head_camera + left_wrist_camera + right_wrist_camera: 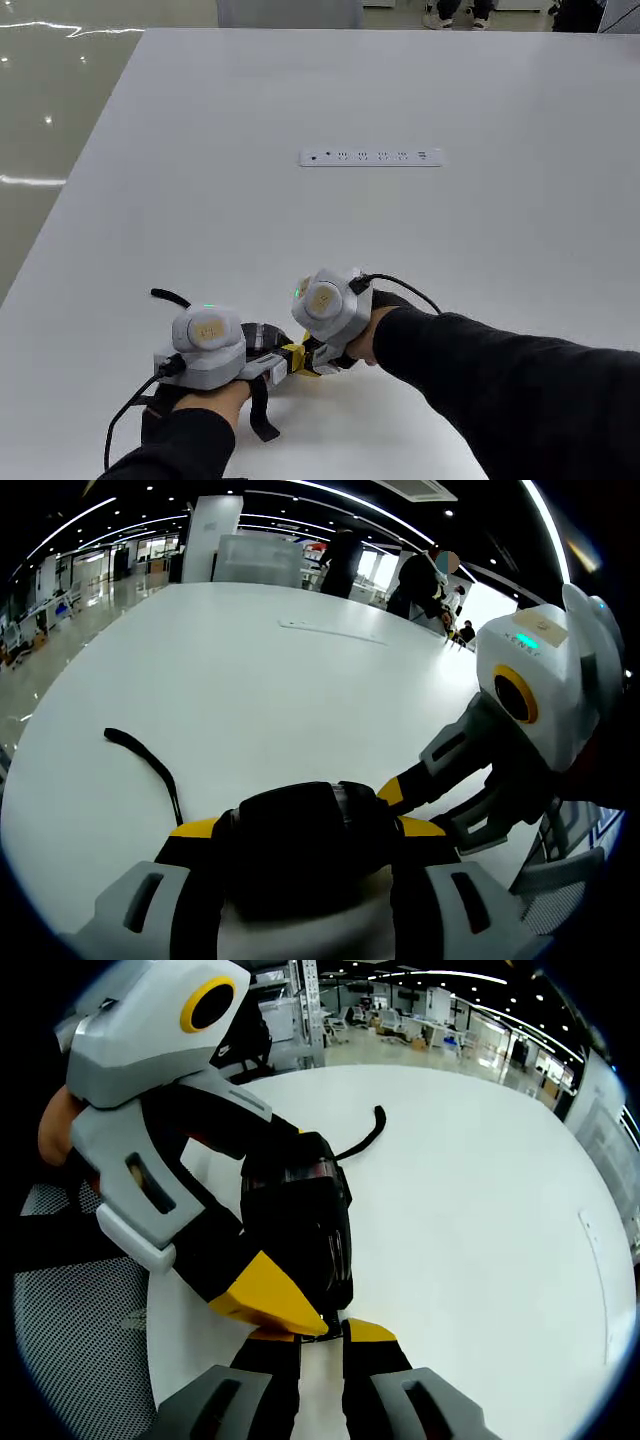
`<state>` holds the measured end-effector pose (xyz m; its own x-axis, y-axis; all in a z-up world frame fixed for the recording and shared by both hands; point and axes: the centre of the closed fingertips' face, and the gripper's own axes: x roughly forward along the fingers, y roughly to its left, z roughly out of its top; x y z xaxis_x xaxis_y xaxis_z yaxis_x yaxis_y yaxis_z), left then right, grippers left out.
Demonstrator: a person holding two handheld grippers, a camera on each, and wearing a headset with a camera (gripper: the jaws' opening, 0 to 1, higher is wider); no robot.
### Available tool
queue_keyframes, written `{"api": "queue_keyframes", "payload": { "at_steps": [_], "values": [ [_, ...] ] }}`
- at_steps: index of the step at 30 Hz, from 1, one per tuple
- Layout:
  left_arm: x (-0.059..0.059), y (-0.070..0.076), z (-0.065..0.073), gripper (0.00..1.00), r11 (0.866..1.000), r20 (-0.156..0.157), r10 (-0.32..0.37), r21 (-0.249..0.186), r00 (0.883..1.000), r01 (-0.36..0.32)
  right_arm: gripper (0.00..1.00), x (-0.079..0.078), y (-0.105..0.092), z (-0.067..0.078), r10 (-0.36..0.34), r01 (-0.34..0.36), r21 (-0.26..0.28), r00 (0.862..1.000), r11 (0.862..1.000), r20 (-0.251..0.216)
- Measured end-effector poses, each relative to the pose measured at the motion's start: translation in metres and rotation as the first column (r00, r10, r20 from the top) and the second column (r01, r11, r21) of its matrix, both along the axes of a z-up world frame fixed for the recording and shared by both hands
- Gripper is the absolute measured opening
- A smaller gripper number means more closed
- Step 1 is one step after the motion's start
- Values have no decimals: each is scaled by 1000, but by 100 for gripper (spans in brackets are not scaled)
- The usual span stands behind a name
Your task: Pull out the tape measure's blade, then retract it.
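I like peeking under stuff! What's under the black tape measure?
The white table spreads out below the tape measure. The spot right beneath it is hidden by its own case and the left gripper's fingers, so I can't see it.

Left tool [305, 830] at near left, jaws spread wide, clamped on tape measure [290, 870] body. Right tool [322, 1335] meets it from right, jaws nearly together. Dark-sleeved forearms converge, right forearm [480, 370] angled in.
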<state>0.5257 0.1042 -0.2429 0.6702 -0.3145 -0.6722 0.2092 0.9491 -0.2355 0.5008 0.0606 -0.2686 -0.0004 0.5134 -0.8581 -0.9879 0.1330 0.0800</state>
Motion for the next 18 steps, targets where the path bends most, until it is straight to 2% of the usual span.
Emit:
{"api": "queue_keyframes", "payload": {
  "at_steps": [9,18],
  "values": [
    [0,1,1,64,1000,-11,-3,-12,1000,2,13,1,-1,0,-7,7,-1,1000,1000,11],
    [-2,3,10,62,999,6,-48,-24,999,48,14,1,-8,8,-14,13,9,999,1000,32]
  ]
}}
